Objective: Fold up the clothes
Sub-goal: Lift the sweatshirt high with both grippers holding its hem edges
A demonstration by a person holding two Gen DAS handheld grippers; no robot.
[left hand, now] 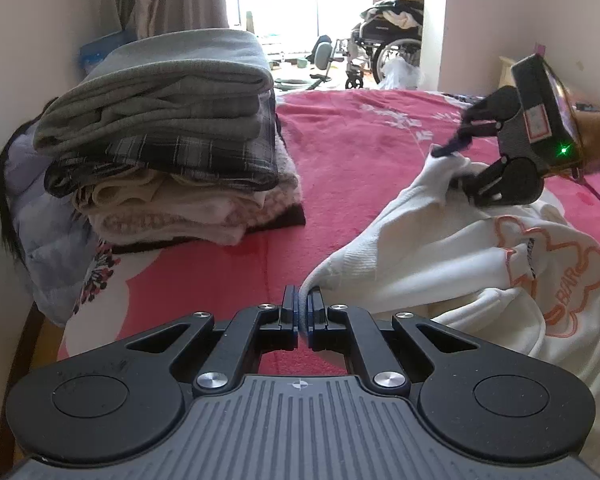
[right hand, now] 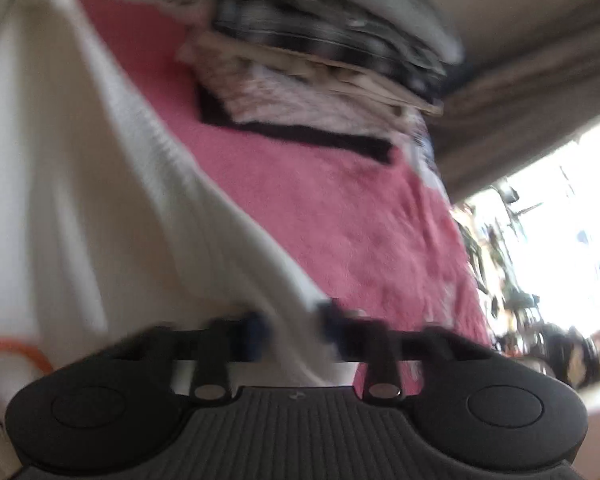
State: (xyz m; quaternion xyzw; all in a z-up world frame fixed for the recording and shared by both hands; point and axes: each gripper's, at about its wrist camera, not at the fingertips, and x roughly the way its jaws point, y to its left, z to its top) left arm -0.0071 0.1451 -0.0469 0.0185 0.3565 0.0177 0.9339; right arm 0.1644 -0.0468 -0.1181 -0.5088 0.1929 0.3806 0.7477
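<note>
**A:** What's your left gripper (left hand: pixel 303 304) doing?

**B:** Its jaws are clamped tight on a thin ribbed edge of the white sweatshirt (left hand: pixel 440 264), right at the fingertips. You've got that corner.

**A:** And the right gripper (left hand: pixel 452 166)?

**B:** Its fingers straddle a bunched fold of the same sweatshirt, with fabric between them. Its own view is blurred, so you can't tell whether the pads are pressing or only bracketing the cloth. Check that before you pull.

**A:** Which way does the garment lie from your left tool?

**B:** Up and to the right. The ribbed edge climbs from your left jaws diagonally toward the right gripper, and that line is the long axis you're working with. The body, with its orange print (left hand: pixel 560 272), sags below and to the right of that line, heaped on the pink blanket (left hand: pixel 360 152).

**A:** What's on the other side?

**B:** Bare blanket just left of the edge, then the stack of folded clothes (left hand: pixel 168 140) further left and well apart from the sweatshirt. Your left hand is nearer to it.

**A:** So the next move?

**B:** Probably spreading that edge taut between your two hands. It depends on the right grip holding. If it isn't, the far end will likely slip and the fold will go crooked.
</note>
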